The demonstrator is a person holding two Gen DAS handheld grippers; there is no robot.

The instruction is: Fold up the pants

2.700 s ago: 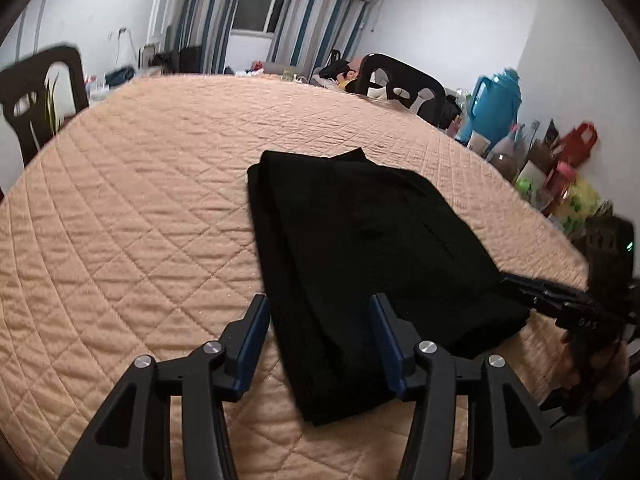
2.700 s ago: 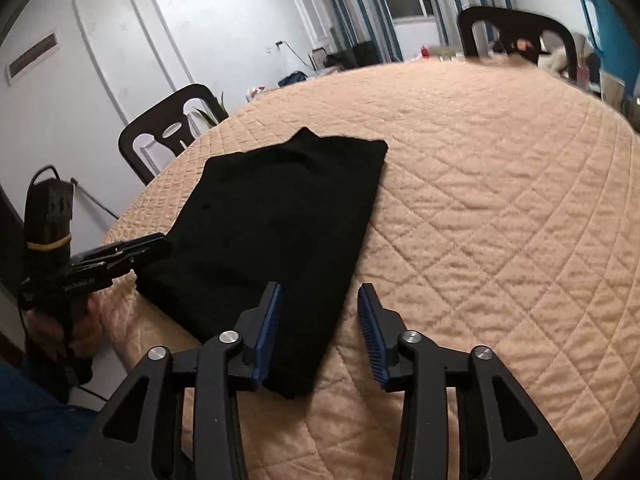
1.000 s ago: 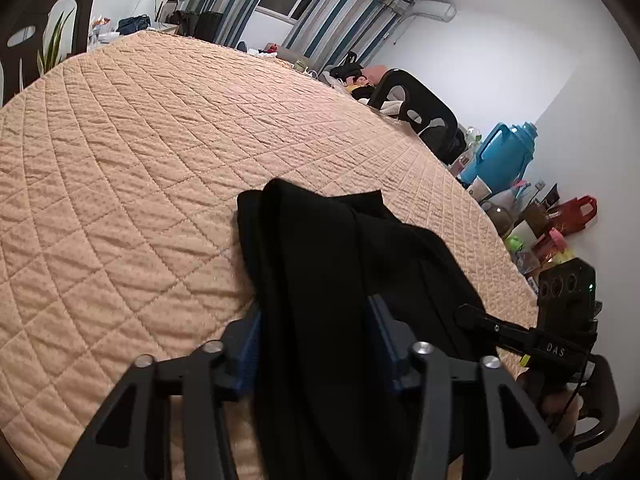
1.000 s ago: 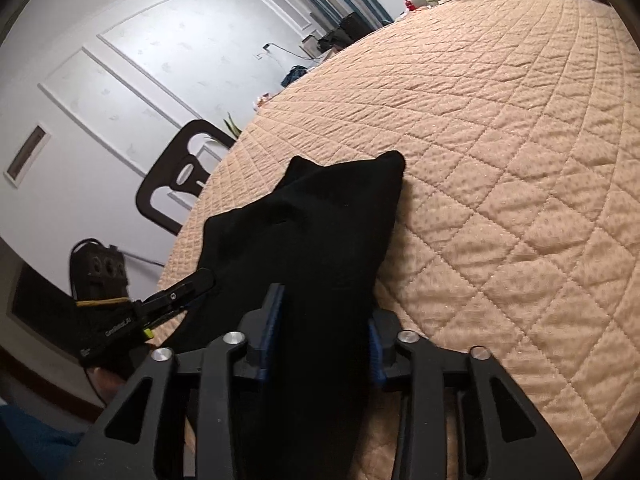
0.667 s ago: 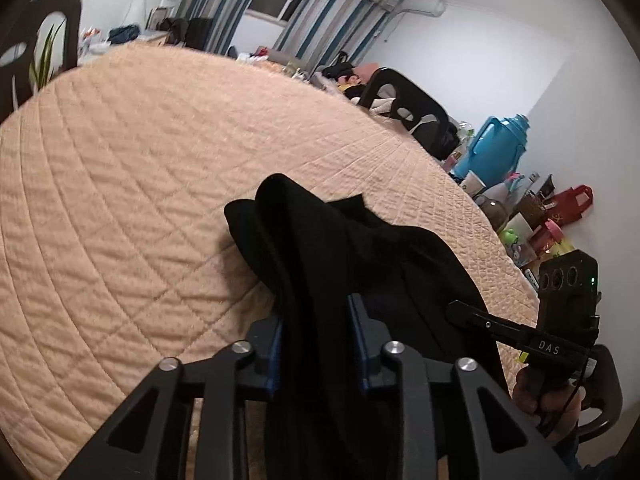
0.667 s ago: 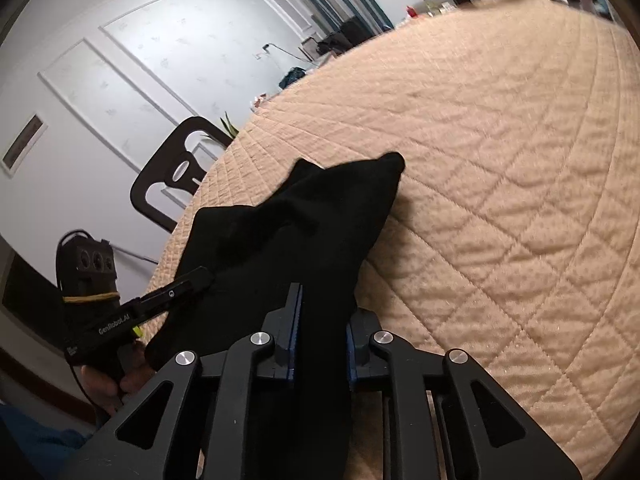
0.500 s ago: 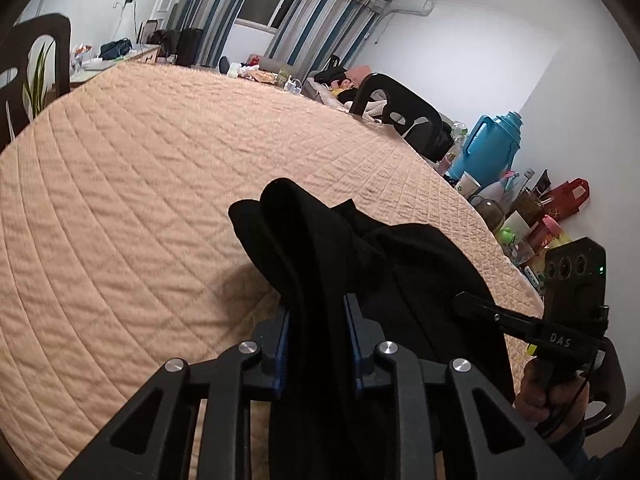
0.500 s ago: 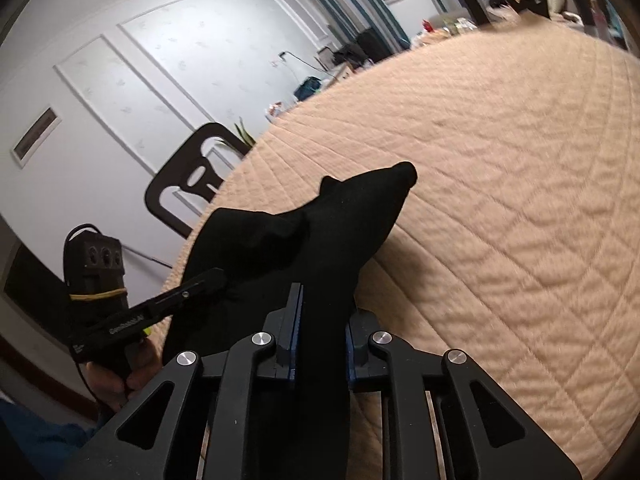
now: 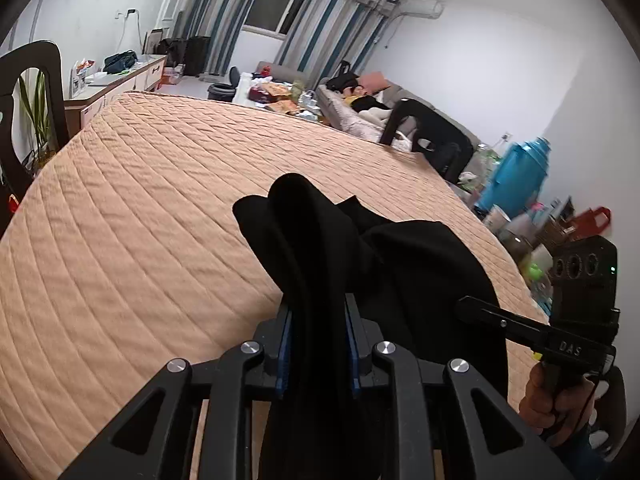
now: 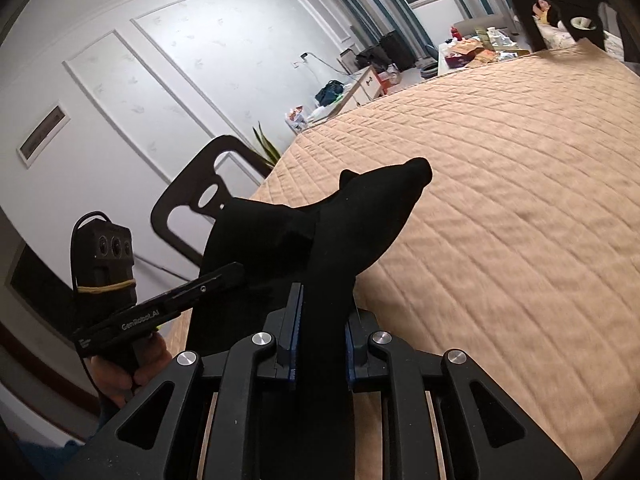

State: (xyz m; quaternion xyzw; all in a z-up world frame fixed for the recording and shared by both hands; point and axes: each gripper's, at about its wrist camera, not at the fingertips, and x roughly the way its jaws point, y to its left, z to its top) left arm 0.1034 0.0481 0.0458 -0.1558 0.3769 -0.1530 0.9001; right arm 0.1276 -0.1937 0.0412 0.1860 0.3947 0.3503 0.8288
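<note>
The black pants (image 9: 400, 256) hang lifted above the peach quilted table (image 9: 140, 220), bunched between both grippers. My left gripper (image 9: 316, 340) is shut on one near corner of the pants; black cloth fills the gap between its blue pads. My right gripper (image 10: 320, 340) is shut on the other near corner of the pants (image 10: 352, 216). The far end of the cloth droops forward over the table. The right gripper also shows in the left wrist view (image 9: 464, 306), and the left gripper shows in the right wrist view (image 10: 236, 272), each with its tip against the cloth.
A black chair (image 10: 192, 208) stands at the table's left side, another black chair (image 9: 428, 128) at the far edge. A blue jug (image 9: 516, 176) and cluttered bottles (image 9: 520, 240) stand on the right. A sofa (image 9: 360, 108) lies beyond the table.
Both grippers slid onto the near edge of the flat pants, shut on it, and lifted it. The cloth has come up off the table and bunched.
</note>
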